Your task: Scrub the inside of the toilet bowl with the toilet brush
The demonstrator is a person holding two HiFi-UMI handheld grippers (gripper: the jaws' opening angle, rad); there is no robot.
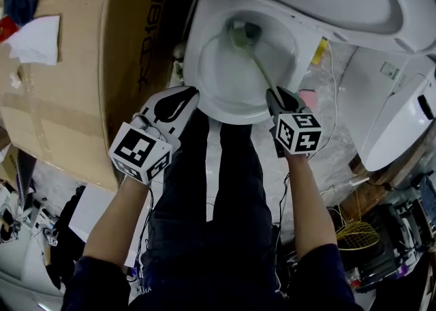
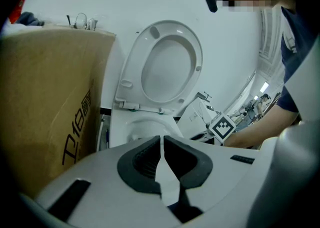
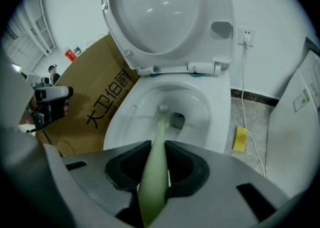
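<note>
1. Right tool (image 3: 159,148): clamped on the handle of the pale green plastic toilet brush (image 3: 159,127).
2. Left tool (image 2: 161,141): jaws together, nothing held, beside the front rim.
3. Brush axis: forward and down from the right tool, with the bristle head inside the white ceramic toilet bowl (image 1: 204,71), near the drain.
4. Spacing of both tools: visible in head view only.

The left forearm (image 1: 114,221) and right forearm (image 1: 306,200) reach forward and down, side by side. The left gripper (image 1: 188,93) has its jaws closed together on nothing. The right gripper (image 1: 276,95) has its jaws clamped on the toilet brush (image 1: 261,71) handle.
</note>
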